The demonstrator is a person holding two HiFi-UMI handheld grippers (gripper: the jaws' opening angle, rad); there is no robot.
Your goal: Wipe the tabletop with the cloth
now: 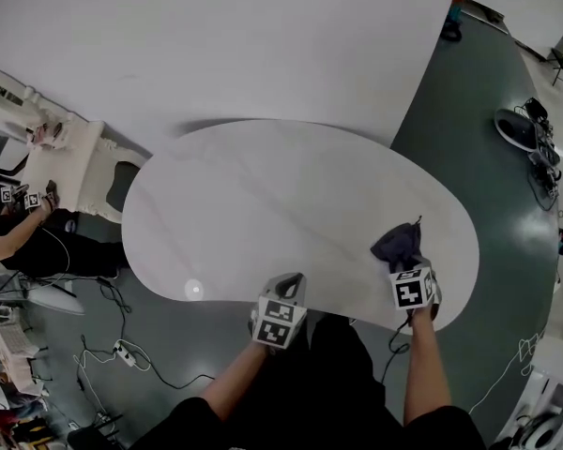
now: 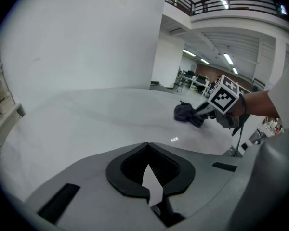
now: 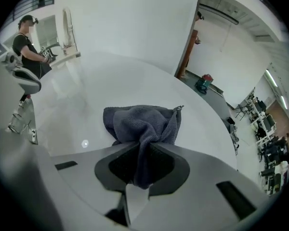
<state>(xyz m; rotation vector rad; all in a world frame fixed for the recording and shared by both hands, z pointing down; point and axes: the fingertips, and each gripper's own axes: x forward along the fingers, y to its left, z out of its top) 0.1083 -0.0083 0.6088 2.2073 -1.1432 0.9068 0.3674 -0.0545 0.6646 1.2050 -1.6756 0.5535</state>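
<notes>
Head view: your right tongs (image 1: 403,262) pinch the dark cloth (image 1: 398,242), bunched on the white tabletop (image 1: 263,195) just ahead of them.
Left gripper view: your left tongs (image 2: 147,146) are pressed together, empty.
Right gripper view: the cloth's fold sits between the jaws.

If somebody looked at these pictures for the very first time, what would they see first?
First, the big white bean-shaped tabletop that fills the middle of the head view. Next, the crumpled dark grey towelling cloth lying near the table's right end, pinched in the right gripper. The left gripper is shut and empty at the table's near edge.
</notes>
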